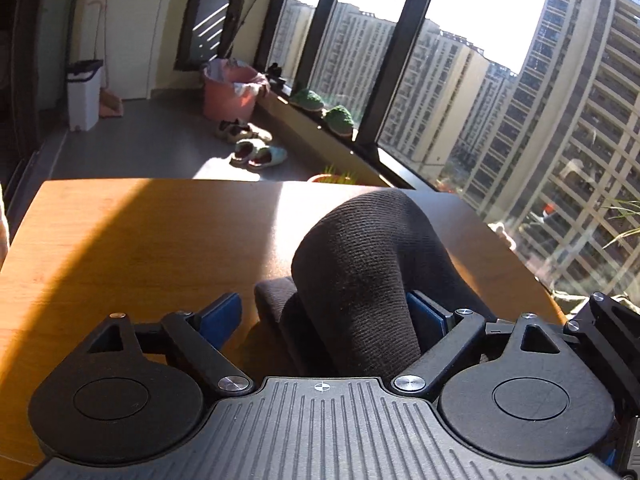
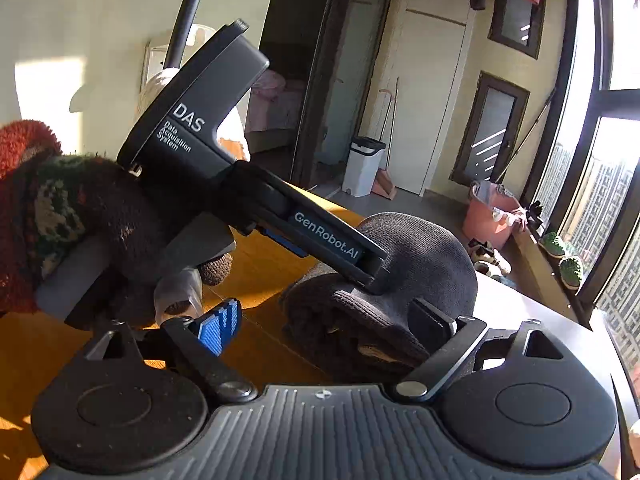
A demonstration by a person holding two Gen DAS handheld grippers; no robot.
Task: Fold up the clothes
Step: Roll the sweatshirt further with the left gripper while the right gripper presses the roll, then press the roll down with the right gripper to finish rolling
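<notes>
A dark grey knitted garment (image 1: 360,264) lies bunched and partly rolled on the wooden table (image 1: 120,248). It also shows in the right wrist view (image 2: 424,256). My left gripper (image 1: 324,316) is open, its blue pads (image 1: 220,320) spread wide, with a fold of the garment humped up between them against the right pad. My right gripper (image 2: 328,324) is open too, its blue pad (image 2: 218,328) at the left and the roll's end against its right finger. The left gripper's body (image 2: 224,168) reaches over the garment in the right wrist view, held by a hand in a red and green knitted sleeve (image 2: 44,216).
The table's far edge (image 1: 240,181) and rounded right edge lie near a large window (image 1: 480,120). Beyond are a pink basket (image 1: 232,92), slippers (image 1: 256,152) on the grey floor, a white bin (image 1: 82,94) and a potted plant (image 1: 332,178).
</notes>
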